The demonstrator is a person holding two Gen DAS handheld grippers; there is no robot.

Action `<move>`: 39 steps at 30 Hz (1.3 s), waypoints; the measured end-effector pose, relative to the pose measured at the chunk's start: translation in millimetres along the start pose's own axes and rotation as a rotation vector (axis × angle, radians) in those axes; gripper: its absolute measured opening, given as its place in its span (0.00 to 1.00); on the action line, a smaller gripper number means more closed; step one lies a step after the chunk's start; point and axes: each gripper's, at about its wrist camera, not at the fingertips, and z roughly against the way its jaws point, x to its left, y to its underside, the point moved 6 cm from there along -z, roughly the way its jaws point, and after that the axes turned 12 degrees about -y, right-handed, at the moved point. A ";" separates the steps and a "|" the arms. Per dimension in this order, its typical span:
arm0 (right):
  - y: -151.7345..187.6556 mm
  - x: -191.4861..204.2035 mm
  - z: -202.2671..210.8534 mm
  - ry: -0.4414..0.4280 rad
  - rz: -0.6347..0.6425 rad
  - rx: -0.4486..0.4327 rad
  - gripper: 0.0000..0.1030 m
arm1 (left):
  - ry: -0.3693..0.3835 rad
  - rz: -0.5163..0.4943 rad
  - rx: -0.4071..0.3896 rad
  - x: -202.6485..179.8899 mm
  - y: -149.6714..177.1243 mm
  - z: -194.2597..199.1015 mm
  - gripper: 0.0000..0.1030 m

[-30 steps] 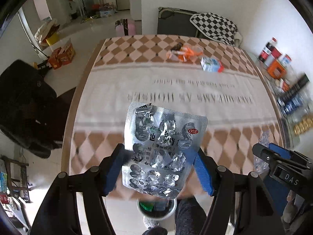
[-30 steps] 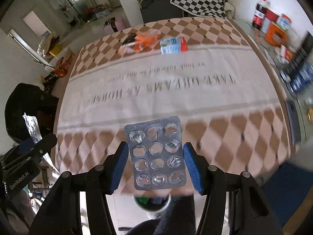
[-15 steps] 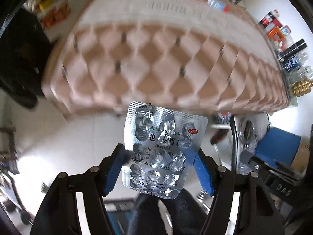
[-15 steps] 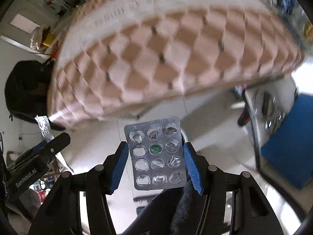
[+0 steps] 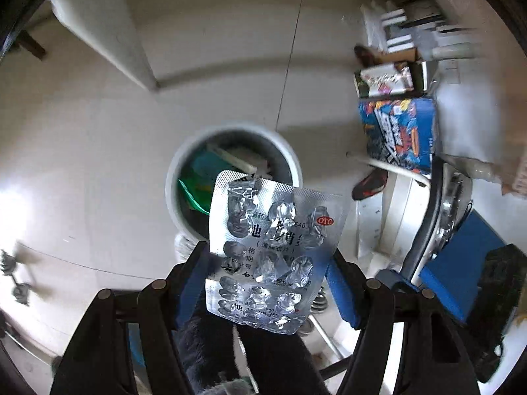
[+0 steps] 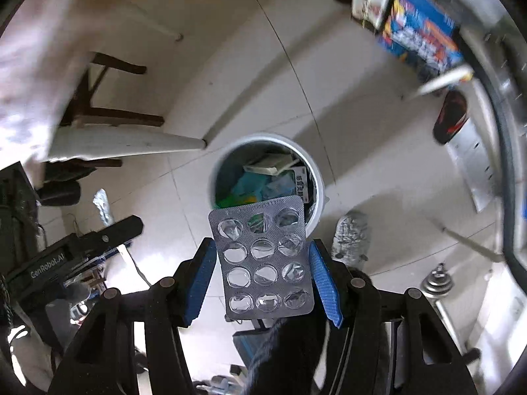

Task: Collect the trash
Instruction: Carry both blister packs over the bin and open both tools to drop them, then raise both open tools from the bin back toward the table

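Observation:
My left gripper (image 5: 268, 278) is shut on a silver empty blister pack with printed foil and a red OTC mark (image 5: 270, 250), held above the floor just in front of a white round trash bin (image 5: 184, 164). My right gripper (image 6: 263, 276) is shut on a second grey blister pack (image 6: 263, 260) with several burst pockets, held just short of the same bin (image 6: 316, 168). The bin holds green, teal and white packaging. The left gripper body (image 6: 66, 256) shows at the left of the right wrist view.
The bin stands on a pale tiled floor. A blue printed box (image 5: 400, 131) and a dark shoe (image 5: 369, 186) lie to the right. Table legs and a white cloth edge (image 6: 125, 141) are at the left. A dumbbell (image 6: 438, 283) lies at the lower right.
Both grippers have tilted down from the checkered tabletop to the floor. The trash bin now sits in the middle of both views. Both blister packs stay held.

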 end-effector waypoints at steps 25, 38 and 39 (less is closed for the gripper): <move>18.9 -1.0 -31.5 0.149 0.142 0.039 0.97 | -0.332 -0.015 -0.157 48.2 47.8 35.0 0.95; 72.2 101.3 151.3 0.163 0.204 -0.028 0.97 | -0.326 -0.095 -0.264 11.5 114.1 211.0 0.95; 75.3 112.1 167.5 0.151 0.207 -0.039 0.97 | -0.326 -0.092 -0.275 10.2 117.7 226.4 0.95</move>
